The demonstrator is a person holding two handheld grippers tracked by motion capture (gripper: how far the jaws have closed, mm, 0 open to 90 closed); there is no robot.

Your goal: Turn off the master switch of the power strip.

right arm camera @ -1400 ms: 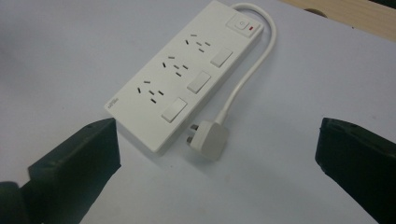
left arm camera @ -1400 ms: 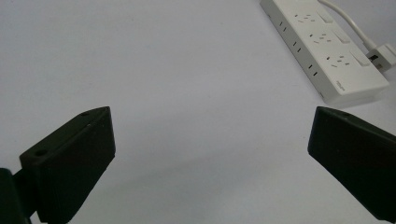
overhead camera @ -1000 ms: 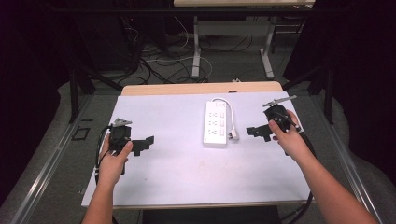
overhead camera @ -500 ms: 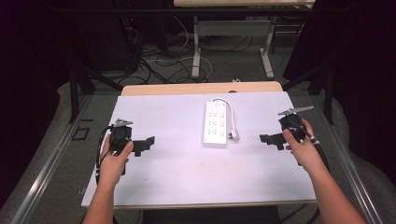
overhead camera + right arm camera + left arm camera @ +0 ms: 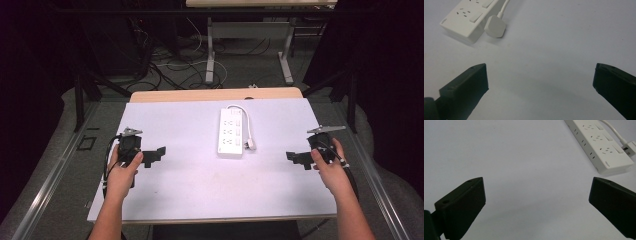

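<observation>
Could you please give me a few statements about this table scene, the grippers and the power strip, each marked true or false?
1. The white plastic power strip lies between the two grippers on the white table top. True.
2. The left gripper is shut on the power strip. False: its jaws stand wide apart over bare table, with the strip off to one side.
3. The strip's white plug lies on the table right beside the strip's end. True.
4. The right gripper holds the plug. False: its jaws are open and apart from the plug.
5. The person's hands rest near opposite side edges of the table. True.
</observation>
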